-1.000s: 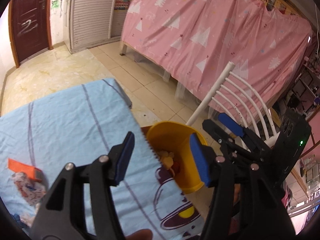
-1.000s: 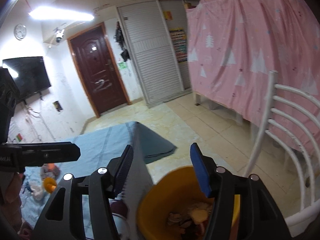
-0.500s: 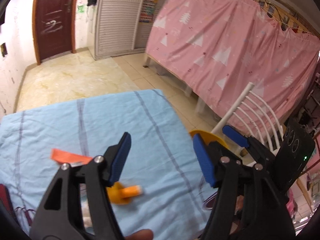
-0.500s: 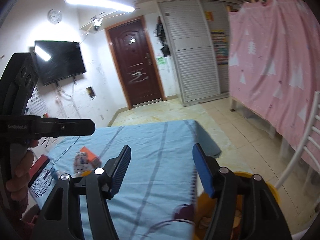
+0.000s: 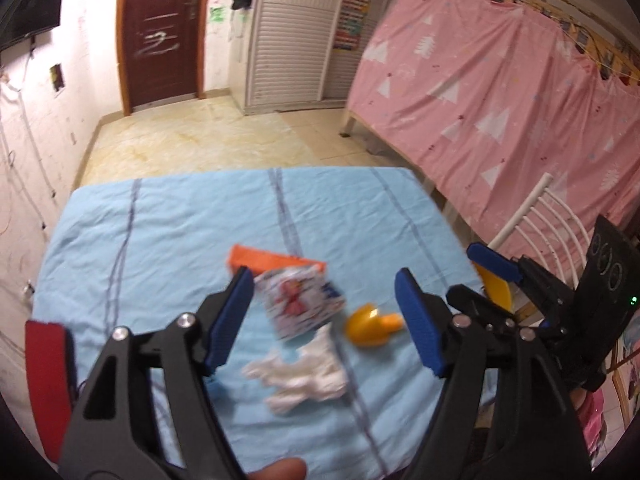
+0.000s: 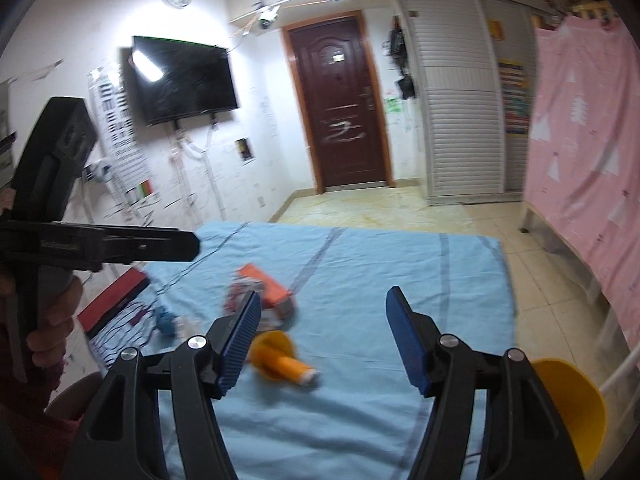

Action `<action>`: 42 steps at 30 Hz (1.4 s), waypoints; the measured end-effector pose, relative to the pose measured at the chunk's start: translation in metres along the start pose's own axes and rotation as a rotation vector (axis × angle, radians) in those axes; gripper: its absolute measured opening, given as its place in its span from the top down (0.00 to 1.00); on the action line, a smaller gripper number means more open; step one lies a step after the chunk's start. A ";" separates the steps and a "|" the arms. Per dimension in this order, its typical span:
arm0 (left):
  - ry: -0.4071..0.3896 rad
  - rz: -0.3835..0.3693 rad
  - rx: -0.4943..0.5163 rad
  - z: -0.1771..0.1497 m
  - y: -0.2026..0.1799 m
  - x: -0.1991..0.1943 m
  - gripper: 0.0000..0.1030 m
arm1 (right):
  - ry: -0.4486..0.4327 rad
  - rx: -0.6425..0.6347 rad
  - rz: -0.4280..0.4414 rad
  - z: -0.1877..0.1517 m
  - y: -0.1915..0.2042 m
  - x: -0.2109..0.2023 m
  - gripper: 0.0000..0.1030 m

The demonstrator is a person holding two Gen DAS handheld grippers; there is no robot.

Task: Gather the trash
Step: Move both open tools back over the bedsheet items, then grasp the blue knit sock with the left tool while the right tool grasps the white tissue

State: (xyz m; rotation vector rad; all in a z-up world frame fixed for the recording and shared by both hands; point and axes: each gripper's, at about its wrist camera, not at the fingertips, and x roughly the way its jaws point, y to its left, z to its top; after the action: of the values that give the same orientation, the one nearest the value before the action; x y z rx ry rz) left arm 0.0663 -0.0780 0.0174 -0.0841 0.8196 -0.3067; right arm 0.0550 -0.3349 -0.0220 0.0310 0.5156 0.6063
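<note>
On the blue table cloth [image 5: 168, 232] lies trash. The left gripper [image 5: 324, 312] is opening, empty; the right gripper [image 6: 322, 330] gapes empty.

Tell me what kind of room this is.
Most likely a lived-in room at home, perhaps a bedroom or dorm. A wall-mounted television, a wooden entry door and a pink curtain draped over a wooden frame, maybe a bunk bed, all point that way.
</note>
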 end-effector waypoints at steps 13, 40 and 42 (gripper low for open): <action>0.073 0.145 -0.061 -0.044 0.045 0.000 0.32 | 0.148 -0.179 0.162 -0.015 0.078 0.040 0.43; 0.162 0.189 -0.061 -0.075 0.061 0.032 0.72 | 0.343 -0.298 0.126 -0.030 0.112 0.105 0.69; 0.157 0.187 -0.070 -0.074 0.062 0.030 0.72 | 0.334 -0.301 0.124 -0.029 0.114 0.102 0.74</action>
State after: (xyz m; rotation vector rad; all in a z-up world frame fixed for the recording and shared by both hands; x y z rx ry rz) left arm 0.0464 -0.0247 -0.0658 -0.0492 0.9865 -0.1086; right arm 0.0516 -0.1877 -0.0738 -0.3304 0.7443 0.8110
